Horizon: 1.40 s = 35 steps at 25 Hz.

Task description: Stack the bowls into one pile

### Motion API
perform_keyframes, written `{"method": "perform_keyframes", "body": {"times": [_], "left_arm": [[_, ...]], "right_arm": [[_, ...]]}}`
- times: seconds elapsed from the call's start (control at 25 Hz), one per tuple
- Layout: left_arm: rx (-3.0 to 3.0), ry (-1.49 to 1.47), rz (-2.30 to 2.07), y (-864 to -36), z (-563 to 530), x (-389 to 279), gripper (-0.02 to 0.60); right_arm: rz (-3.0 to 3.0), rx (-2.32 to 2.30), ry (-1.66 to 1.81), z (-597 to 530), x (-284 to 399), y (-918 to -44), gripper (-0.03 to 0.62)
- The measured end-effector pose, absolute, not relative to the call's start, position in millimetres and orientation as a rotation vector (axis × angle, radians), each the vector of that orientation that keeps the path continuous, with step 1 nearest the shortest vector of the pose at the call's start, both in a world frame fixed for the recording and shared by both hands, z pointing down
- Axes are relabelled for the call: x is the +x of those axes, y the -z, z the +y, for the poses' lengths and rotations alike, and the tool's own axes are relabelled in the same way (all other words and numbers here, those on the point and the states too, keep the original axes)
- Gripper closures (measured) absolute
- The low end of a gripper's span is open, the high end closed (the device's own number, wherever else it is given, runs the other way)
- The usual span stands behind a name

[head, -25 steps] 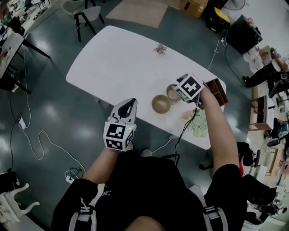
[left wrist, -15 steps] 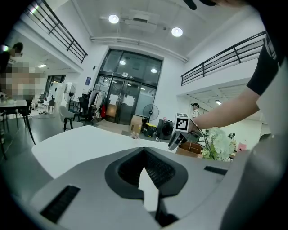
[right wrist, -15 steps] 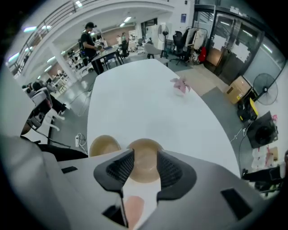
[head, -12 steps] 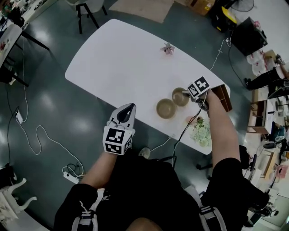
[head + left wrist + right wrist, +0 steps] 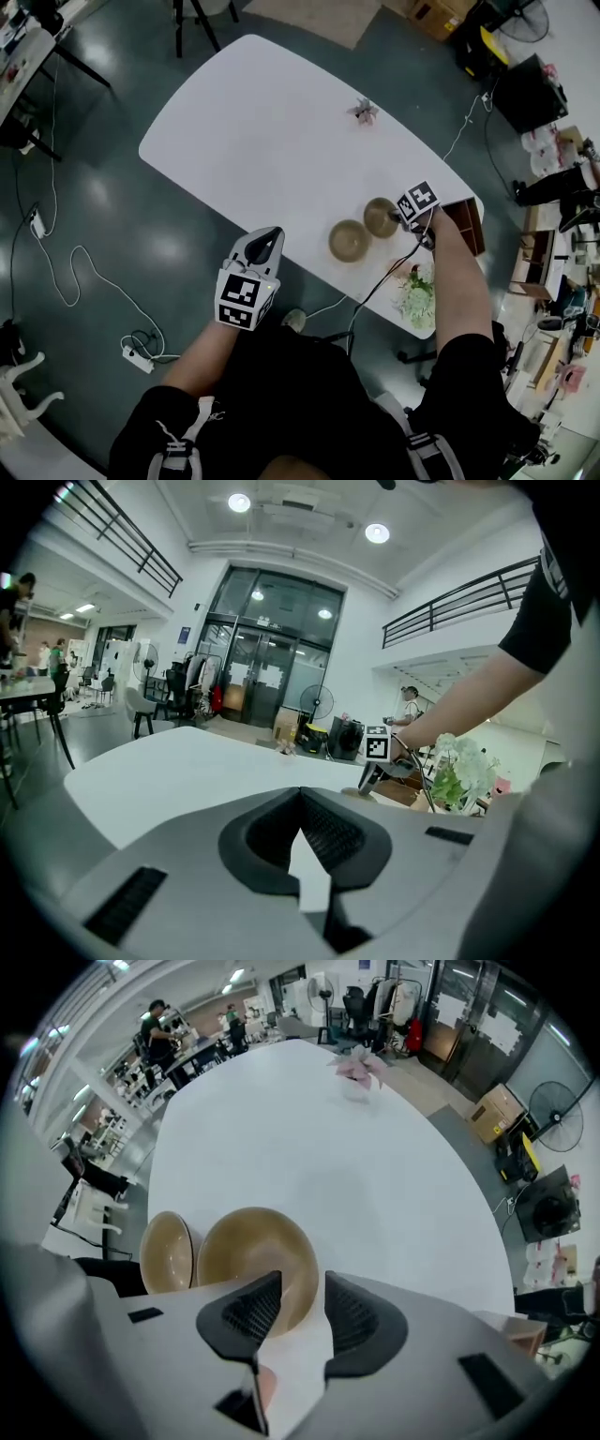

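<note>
In the head view the left tongs (image 5: 268, 234) hover at the lower left, off the near edge of the white counter (image 5: 262, 131), over the grey floor (image 5: 112, 225). In their own view their two dark pads meet at the tips with nothing between them, and they point across the counter top.

Right of them, near the counter's near edge, sit two tan bowls side by side and upright, not yet stacked: the left bowl (image 5: 350, 241) and, just beside it and a little further up the frame, the right bowl (image 5: 380, 217). Their rims are very close together; I cannot tell whether they touch.

The right tongs (image 5: 302, 1281) point straight down at the right bowl's right side. Their jaws stand wide and have just been closing. They straddle the bowl's rim, one pad over the hollow and the other outside it over bare counter, with no pad seen pressing on it.

Further right a brown box (image 5: 466, 223) sits at the counter's end, and a bunch of white flowers (image 5: 415, 295) lies below it. A small pink flower piece (image 5: 364, 112) stands alone near the far edge.
</note>
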<state>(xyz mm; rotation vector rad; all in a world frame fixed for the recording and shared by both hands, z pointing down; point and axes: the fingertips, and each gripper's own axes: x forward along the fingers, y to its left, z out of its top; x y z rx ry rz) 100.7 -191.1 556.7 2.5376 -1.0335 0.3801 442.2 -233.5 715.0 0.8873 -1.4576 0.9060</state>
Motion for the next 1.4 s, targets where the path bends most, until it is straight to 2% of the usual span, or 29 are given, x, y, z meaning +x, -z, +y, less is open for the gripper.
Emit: {"method": "perform_keyframes", "body": {"times": [0.24,0.4,1.08,1.4], "left_arm": [[2.523,-0.408,-1.074,-557,-194,93,0.569],[2.518,-0.4,-1.115,-550,-191,92,0.569],[2.579,-0.375,-1.111,-525,-163,116,0.569],[2.619,-0.327,-1.121,-506,-139,118,0.569]], "right_arm": [[-1.441,0.896,-0.905,-236,445,-725,0.458],[-1.415,0.885,-0.873,-232,447,-728,0.532],[-1.569,1.041,-0.867,-242,446,-671,0.568],[-1.786,0.998,-0.831,-237,402,-598,0.568]]}}
